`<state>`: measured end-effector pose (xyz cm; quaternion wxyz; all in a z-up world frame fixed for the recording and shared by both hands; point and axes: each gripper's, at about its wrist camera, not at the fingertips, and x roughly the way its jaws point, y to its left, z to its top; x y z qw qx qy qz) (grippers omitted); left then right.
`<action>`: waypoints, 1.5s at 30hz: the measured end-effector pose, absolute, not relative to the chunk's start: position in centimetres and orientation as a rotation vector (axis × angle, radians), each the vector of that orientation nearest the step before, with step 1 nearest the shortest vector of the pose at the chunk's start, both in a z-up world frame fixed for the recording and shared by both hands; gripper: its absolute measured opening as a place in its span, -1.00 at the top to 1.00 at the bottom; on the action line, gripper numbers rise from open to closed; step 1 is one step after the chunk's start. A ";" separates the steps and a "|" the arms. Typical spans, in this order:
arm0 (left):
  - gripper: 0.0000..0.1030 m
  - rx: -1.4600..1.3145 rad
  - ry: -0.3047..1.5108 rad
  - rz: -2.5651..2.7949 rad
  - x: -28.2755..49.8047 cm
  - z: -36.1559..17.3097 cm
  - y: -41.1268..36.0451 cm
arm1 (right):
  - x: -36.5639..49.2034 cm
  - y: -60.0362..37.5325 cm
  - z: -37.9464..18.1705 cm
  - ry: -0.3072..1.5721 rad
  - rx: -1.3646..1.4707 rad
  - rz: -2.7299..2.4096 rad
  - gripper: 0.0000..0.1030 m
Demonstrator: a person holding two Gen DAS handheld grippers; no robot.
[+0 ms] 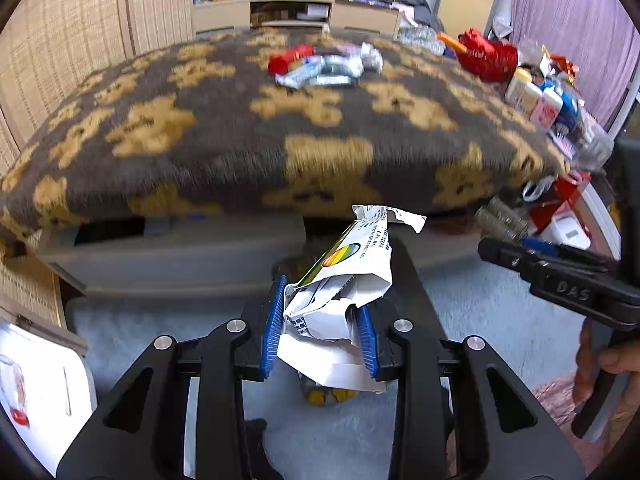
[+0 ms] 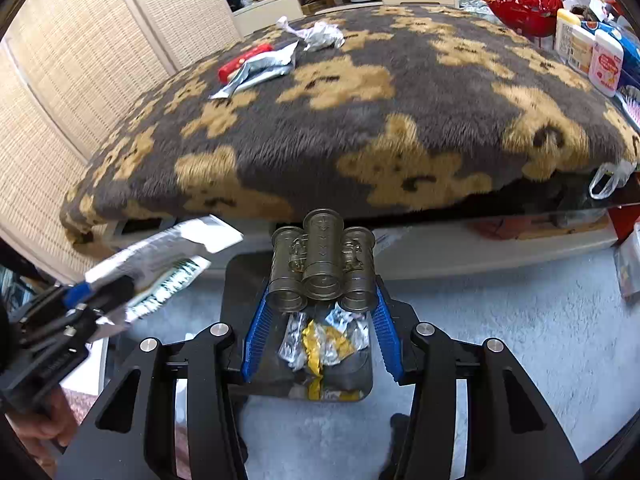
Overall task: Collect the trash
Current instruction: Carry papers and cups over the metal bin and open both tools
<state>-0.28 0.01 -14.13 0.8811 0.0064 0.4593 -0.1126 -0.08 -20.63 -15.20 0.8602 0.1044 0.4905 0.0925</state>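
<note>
Carried trash, left: a crumpled white paper wrapper (image 1: pixel 340 280) with a rainbow mark, clamped between the blue pads of the left hand-held gripper (image 1: pixel 320 332); jaws narrow, pressing the paper from both sides.
Carried trash, right: a moulded, bronze-tinted plastic piece of three joined tubes (image 2: pixel 322 268), held between the pads of the right hand-held gripper (image 2: pixel 320 312); jaws moderately apart, closed on the outer tubes.
Receptacle: a dark bin (image 2: pixel 240 280) on the floor at the foot of the bed, already holding silver and yellow wrappers (image 2: pixel 324 346); in the right wrist view it lies directly under the tubes, in the left wrist view it is mostly hidden behind the paper.
Remaining trash: a red packet (image 1: pixel 286 60), silver foil pouches (image 1: pixel 320 72) and a crumpled foil wad (image 1: pixel 370 56), lying close together far back on the bear-patterned blanket (image 1: pixel 240 152) of the bed.
Surroundings: bottles and a red basket (image 1: pixel 492 60) along the bed's right edge; pale carpet (image 2: pixel 520 340) below.
Step in hand: judged to be delivery, both loads brought over the bin, neither released.
Next move: opening each pair of jaws while squarely above the bin mouth; the light paper may cling to a pad or drift aside, so it wants a low release. Then a return reach to the far pile.
</note>
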 end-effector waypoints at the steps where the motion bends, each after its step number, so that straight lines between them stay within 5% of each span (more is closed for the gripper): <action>1: 0.39 0.014 0.972 -0.236 -0.5 -14.9 -0.2 | -0.3 -20.5 -15.5 1.035 0.220 0.195 0.06; 17: 0.39 0.021 1.134 -0.272 0.4 -22.3 -2.3 | 0.8 -18.5 -19.1 1.133 0.241 0.231 0.05; 29: 0.35 0.020 1.173 -0.281 1.5 -23.2 -2.5 | 2.3 -17.0 -20.3 1.176 0.208 0.234 0.01; 45: -0.35 -0.001 1.153 -0.248 1.3 -22.1 -1.4 | 2.4 -19.2 -19.2 1.119 0.241 0.131 -0.53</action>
